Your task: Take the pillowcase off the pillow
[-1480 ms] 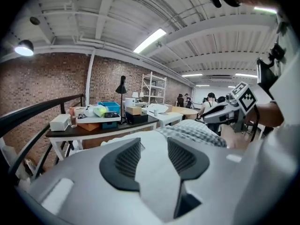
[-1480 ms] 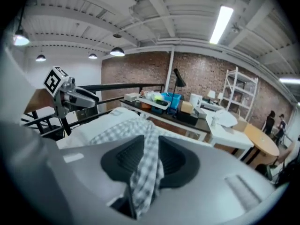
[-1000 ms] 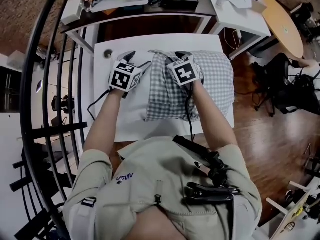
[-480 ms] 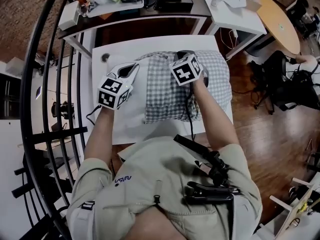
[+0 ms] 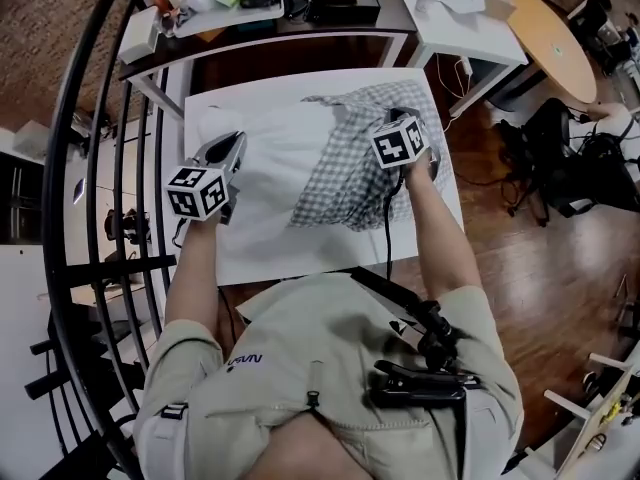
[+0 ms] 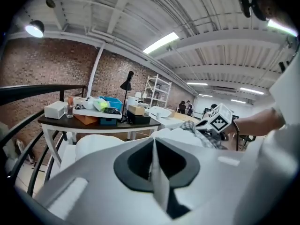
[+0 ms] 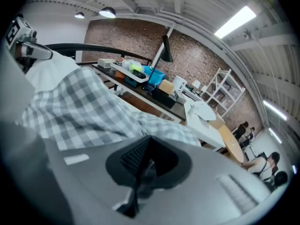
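Looking down in the head view, a white desk [image 5: 290, 256] carries a white pillow [image 5: 265, 153] that is partly inside a grey-and-white checked pillowcase [image 5: 360, 163]. The pillowcase is bunched over the right part of the pillow. Its open edge runs slantwise across the middle, and the left part of the pillow lies bare.

The left hand-held gripper [image 6: 153, 153] is at the pillow's left end. Its jaws are closed, with a thin fold of the white pillow cloth pinched between them. In the left gripper view the pillow bulges just ahead of the jaws, and the checked cloth lies beyond it.

The right hand-held gripper [image 7: 145, 165] is at the right side of the desk, well apart from the left one. Its jaws are closed on a fold of the checked pillowcase. In the right gripper view the pillowcase stretches away from the jaws toward the bare white pillow.

Each hand-held gripper bears a marker cube [image 5: 400, 143] facing up. The person's forearms [image 5: 195, 268] reach forward from the bottom of the head view, one to each side of the pillow.

Behind the white desk stands a dark desk [image 5: 300, 30] loaded with boxes and small items. A black railing [image 5: 95, 148] curves along the left, and a round wooden table [image 5: 560, 43] stands at the upper right.
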Demonstrator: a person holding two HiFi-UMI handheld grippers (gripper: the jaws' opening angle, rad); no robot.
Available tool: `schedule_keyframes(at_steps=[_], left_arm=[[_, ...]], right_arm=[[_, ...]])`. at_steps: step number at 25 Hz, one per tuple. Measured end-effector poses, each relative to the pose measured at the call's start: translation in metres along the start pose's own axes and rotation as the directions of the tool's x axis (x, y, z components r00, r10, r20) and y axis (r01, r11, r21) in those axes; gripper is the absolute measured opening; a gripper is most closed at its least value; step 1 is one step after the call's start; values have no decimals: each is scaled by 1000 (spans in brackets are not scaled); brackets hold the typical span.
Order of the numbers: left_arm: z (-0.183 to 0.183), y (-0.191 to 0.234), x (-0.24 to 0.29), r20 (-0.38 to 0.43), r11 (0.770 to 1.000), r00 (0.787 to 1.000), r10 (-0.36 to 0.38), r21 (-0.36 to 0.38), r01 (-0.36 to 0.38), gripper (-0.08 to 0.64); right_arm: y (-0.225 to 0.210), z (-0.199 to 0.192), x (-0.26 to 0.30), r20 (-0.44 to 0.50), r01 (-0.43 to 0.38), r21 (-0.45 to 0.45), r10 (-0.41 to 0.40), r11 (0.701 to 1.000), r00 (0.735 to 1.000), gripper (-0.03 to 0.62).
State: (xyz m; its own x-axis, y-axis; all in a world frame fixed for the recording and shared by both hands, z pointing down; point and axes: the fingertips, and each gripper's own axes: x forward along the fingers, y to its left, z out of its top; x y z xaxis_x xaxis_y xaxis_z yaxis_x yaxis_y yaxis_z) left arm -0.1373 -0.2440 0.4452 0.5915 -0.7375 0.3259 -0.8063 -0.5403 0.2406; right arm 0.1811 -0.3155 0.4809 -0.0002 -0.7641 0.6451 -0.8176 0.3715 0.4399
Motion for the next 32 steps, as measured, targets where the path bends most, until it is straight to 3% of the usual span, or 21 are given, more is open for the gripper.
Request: schedule_keyframes(at_steps=[2,6,9,12,16,21,24,26,27,29,32], left_arm=[[-7,7,15,-18,1000,1000,18,19,-17,14],[-2,2,29,-29,988,999,40,151,-35,57],[10,-15,10,12,977,999,43,210,-44,100],[-3,-50,-27,9,970,1000,16,243,-18,112],[-74,-90,-52,-172,943,985,14,330,44,193],[-132,-92,-47,-320,934,946,61,352,59,285],[-152,-88,-33,-372,920,924,88,387,68,278],[-161,-84,-29,-388,908,916,103,412,72,201],[-160,-84,-28,-387,902,916,109,425,72,135],[-149,-85,-29,-363,892,924,118,447,62,36],[-104,-82,-35,-278,881,951,132,474,16,23]], right_arm=[[9,1,5,40,-7,16,7,1000,999,6],[15,9,-9,117,-23,70,14,997,993,40],[20,16,-41,181,-47,119,25,992,983,96],[47,11,-91,249,-136,174,90,975,964,124],[106,-24,-152,252,-237,194,186,952,950,130],[175,-85,-163,131,-301,235,277,924,952,136],[195,-97,-141,88,-279,193,267,941,960,149],[198,-98,-123,70,-218,146,210,965,975,131],[198,-98,-117,65,-187,121,180,975,981,89],[191,-95,-118,73,-146,91,140,985,987,28],[163,-87,-136,120,-95,85,85,992,989,15]])
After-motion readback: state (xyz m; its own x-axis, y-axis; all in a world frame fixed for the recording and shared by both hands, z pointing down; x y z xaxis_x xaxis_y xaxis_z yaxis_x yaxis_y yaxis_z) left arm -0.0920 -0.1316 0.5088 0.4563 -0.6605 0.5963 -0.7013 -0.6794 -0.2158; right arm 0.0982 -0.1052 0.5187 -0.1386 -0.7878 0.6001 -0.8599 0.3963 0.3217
